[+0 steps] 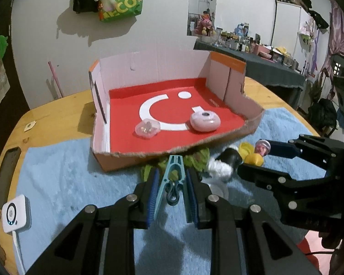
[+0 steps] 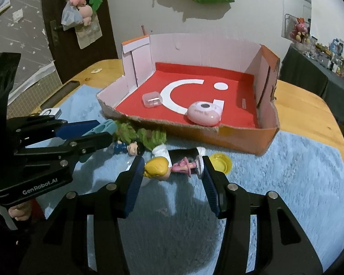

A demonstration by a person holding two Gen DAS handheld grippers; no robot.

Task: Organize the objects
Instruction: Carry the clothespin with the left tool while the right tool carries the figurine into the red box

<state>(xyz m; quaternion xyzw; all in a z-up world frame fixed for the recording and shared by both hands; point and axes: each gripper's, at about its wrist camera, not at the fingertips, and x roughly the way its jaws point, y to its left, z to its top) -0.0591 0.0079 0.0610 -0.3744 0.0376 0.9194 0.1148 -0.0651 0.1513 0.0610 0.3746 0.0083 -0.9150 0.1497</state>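
My left gripper [image 1: 172,183] is shut on a teal clothespin [image 1: 173,176], held upright between its blue pads just in front of the box. The same gripper [image 2: 104,130] and clothespin [image 2: 107,125] appear at the left of the right wrist view. A yellow-haired doll in a pink dress [image 2: 165,169] lies crosswise in my right gripper [image 2: 172,171], head at one pad and white base at the other; the gripper is shut on it above the mat. The cardboard box [image 2: 240,137] with a red floor holds a pink oval case [image 2: 204,113] and a clear small case [image 2: 151,99].
On the blue fluffy mat [image 2: 286,171] by the box front lie a green fuzzy toy [image 2: 149,135], a small dark-haired figure [image 2: 133,149], a black-and-white item [image 2: 183,152] and a yellow lid [image 2: 221,161]. A white device [image 1: 16,213] sits at the wooden table's left edge.
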